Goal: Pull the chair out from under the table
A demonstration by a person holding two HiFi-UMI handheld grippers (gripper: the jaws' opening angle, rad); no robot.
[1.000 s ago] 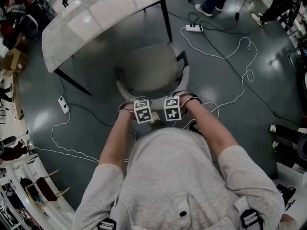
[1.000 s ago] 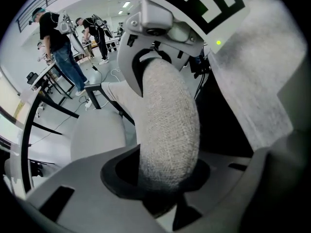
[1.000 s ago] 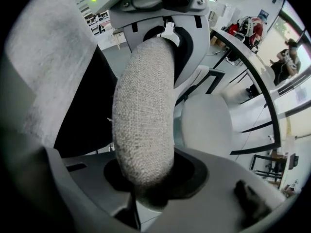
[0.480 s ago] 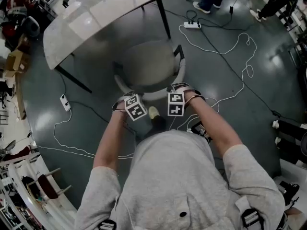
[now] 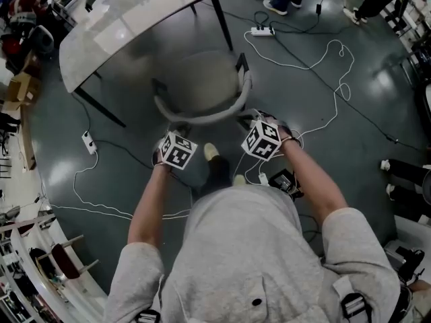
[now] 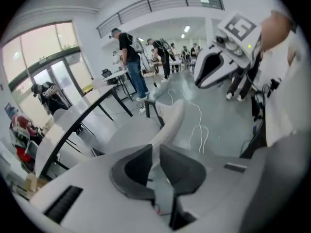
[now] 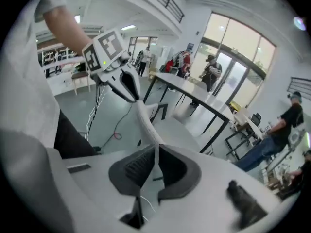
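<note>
Chair [image 5: 202, 86] stands at upper centre, just below the white table [image 5: 128, 25]. Left gripper [image 6: 154, 152] and right gripper [image 7: 156, 152], jaws just closing, each clench its curved backrest [image 5: 202, 118].

Floor cables [image 5: 335, 96], a power strip [image 5: 261, 30] and people [image 6: 130, 52] at workbenches [image 6: 114, 75] suggest a lab.

The chair [image 5: 199, 83] is grey, with a round padded seat and a low curved backrest [image 5: 202, 118] on dark legs. It stands upright, the seat almost wholly clear of the table [image 5: 121, 25], facing its edge between 2 thin black legs. The table's pale glossy top has a rounded corner
</note>
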